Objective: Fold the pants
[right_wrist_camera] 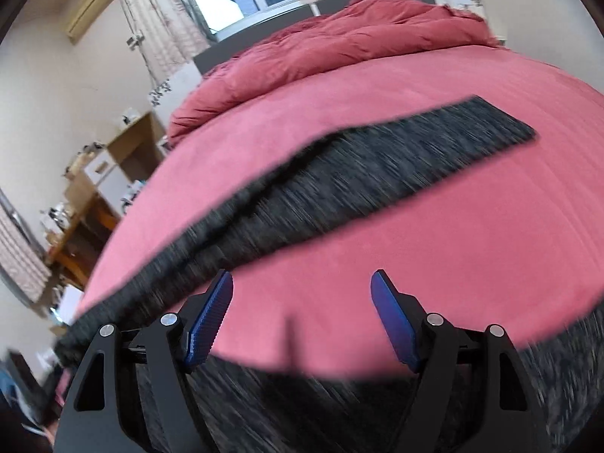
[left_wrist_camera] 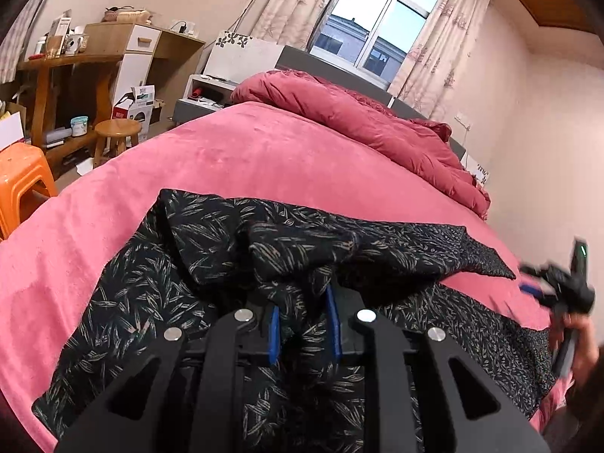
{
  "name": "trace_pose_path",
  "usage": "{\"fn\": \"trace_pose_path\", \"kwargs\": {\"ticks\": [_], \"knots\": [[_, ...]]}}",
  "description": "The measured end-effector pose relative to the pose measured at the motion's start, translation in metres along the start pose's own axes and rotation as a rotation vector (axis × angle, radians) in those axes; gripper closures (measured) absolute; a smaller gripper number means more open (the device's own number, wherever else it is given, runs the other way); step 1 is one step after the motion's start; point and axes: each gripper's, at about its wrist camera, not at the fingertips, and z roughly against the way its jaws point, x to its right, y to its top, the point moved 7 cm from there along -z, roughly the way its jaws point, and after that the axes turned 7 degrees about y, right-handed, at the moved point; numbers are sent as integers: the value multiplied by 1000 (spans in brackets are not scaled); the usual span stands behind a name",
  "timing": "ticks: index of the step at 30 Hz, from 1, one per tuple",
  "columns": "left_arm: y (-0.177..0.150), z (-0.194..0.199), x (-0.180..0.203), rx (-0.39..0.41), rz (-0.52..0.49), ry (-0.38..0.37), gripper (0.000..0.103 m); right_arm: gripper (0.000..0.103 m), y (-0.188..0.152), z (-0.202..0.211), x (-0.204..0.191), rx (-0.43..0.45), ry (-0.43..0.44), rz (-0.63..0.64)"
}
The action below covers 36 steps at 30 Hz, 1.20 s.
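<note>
Between my left gripper's point(left_wrist_camera: 304, 324) blue pads point(left_wrist_camera: 333, 324) a bunched ridge of the pants point(left_wrist_camera: 211, 234) is pinched, the jaws drawn narrow on the cloth. From that pinch the black, leaf-printed fabric rises into a rumpled fold just ahead of the fingers and spreads flat to either side over the pink bedsheet point(left_wrist_camera: 234, 151). One leg runs off to the right to a pointed end. Only this view shows the print clearly, and only here do I see my other tool from outside: the right gripper point(left_wrist_camera: 555, 290), blurred, in a hand point(left_wrist_camera: 577, 343) at the right edge, above the sheet beside the fabric. Farther back lie a crumpled red duvet point(left_wrist_camera: 377, 128), the window point(left_wrist_camera: 373, 34), a wooden stool point(left_wrist_camera: 117, 132) and an orange plastic stool point(left_wrist_camera: 22, 181).

The right wrist view is smeared. My right gripper's point(right_wrist_camera: 302, 317) jaws stand wide with nothing between them but bare pink sheet point(right_wrist_camera: 415, 234). Dark cloth passes under its base, and one long leg point(right_wrist_camera: 434, 139) stretches away across the bed towards the duvet point(right_wrist_camera: 358, 34), flat, its print lost in blur.
</note>
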Motion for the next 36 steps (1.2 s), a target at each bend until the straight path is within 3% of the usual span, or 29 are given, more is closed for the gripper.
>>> {"fn": "trace_pose_path", "kwargs": {"ticks": [3, 6, 11, 13, 15, 17, 21, 27, 31, 36], "knots": [[-3, 2, 0, 1, 4, -8, 84, 28, 31, -37, -10, -52, 23, -67], [-3, 0, -2, -5, 19, -19, 84, 37, 52, -76, -5, -83, 43, -222], [-2, 1, -3, -2, 33, -35, 84, 48, 63, -126, 8, -105, 92, -466], [-2, 2, -4, 1, 32, -40, 84, 54, 61, -140, 9, -131, 94, -496], [-1, 2, -6, 1, 35, -44, 84, 70, 62, -148, 7, -114, 116, -505], [0, 3, -7, 6, 42, -53, 85, 97, 67, -147, 1, -102, 120, -447], [4, 12, -14, 38, 86, -98, 85, 99, 72, -123, -10, -81, 137, -358], [18, 33, -37, 123, 222, -140, 85, 99, 62, -40, -32, -11, 222, -212], [19, 45, -53, 157, 297, -150, 85, 99, 29, 23, -37, 30, 268, -129], [7, 54, -60, 148, 323, -137, 85, 99, -43, 82, -29, 51, 263, -70]]}}
